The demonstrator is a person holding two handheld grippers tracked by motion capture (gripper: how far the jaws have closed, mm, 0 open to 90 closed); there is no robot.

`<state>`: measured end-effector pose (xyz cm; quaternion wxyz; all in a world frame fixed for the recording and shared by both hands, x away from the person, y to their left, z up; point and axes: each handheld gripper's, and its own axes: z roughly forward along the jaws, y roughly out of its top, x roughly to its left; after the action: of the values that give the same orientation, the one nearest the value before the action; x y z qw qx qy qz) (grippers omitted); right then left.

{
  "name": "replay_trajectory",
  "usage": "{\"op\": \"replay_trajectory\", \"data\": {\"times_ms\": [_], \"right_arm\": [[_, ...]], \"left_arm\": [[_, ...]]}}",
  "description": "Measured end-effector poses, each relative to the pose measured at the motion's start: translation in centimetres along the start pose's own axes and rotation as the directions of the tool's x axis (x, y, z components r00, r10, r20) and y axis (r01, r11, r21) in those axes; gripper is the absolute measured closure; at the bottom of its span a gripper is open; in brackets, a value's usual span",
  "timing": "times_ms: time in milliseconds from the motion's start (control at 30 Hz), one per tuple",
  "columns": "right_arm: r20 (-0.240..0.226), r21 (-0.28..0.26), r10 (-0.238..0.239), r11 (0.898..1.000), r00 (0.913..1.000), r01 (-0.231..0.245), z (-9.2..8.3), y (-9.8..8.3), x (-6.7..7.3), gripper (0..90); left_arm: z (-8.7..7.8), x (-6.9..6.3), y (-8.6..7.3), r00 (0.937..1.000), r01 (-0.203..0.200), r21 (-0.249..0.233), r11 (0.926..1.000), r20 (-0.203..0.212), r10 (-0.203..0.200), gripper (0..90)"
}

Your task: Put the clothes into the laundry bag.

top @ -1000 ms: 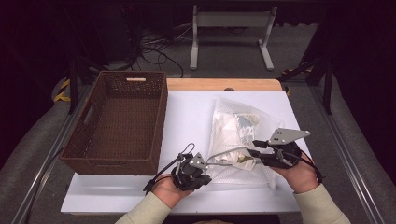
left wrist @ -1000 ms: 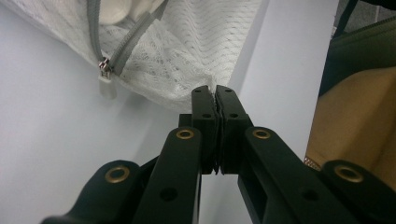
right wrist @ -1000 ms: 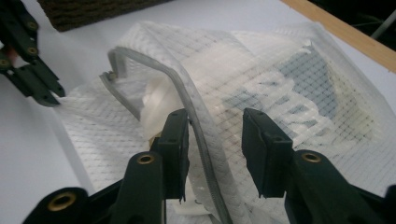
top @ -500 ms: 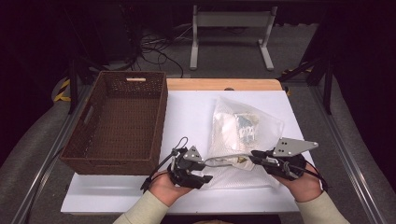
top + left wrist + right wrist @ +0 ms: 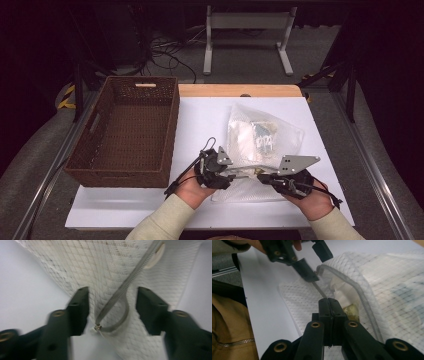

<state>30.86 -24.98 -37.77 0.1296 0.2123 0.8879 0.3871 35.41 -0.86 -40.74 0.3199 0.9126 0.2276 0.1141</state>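
A white mesh zip bag (image 5: 262,135) with pale items inside lies on the white table (image 5: 200,115). At its near edge my left gripper (image 5: 229,172) stands open; in the left gripper view the jaws (image 5: 113,292) straddle the looped grey zipper end (image 5: 117,315) without pressing it. Those jaws have just sprung apart from shut and eased in slightly. My right gripper (image 5: 260,176) is shut on the bag's grey zipper strip (image 5: 319,290), its jaws having just been closing onto it (image 5: 329,301). The right gripper view has the left gripper (image 5: 315,261) beyond the bag's open mouth (image 5: 342,285).
A brown wicker basket (image 5: 172,125) stands at the table's left. The far wooden table edge (image 5: 240,90) lies behind the bag. Cables and a metal stand (image 5: 247,35) are on the floor beyond. A person's tan sleeve (image 5: 229,325) is close on the right gripper view's left.
The left gripper let go of the bag's edge and opened, shifting slightly left. The right gripper moved down toward the near edge and closed on the zipper strip.
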Motion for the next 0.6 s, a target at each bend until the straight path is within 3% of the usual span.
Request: {"op": "replay_trajectory", "data": {"times_ms": [67,167,333,600], "right_arm": [[0.002,0.012,0.002,1.000,1.0000,-0.002,0.7,-0.1,0.0,89.4],[-0.001,0.030,0.001,1.000,1.0000,-0.001,1.7,-0.4,-0.2,89.5],[0.002,0.061,0.020,0.998,0.9998,-0.020,3.5,-1.0,-0.8,89.6],[0.011,0.079,-0.001,0.997,0.9999,0.000,5.2,-1.0,-1.5,89.9]], "left_arm": [[0.3,0.1,0.1,1.0000,0.003,-0.001,1.0000,0.006,-0.003,72.4],[0.1,0.3,0.1,0.9995,0.009,-0.017,0.9998,0.029,-0.009,87.9],[-0.8,0.4,0.0,0.9979,0.033,-0.049,0.9982,0.056,-0.030,88.9],[-1.3,0.2,-0.2,0.9979,0.021,-0.054,0.9983,0.062,-0.018,89.0]]}}
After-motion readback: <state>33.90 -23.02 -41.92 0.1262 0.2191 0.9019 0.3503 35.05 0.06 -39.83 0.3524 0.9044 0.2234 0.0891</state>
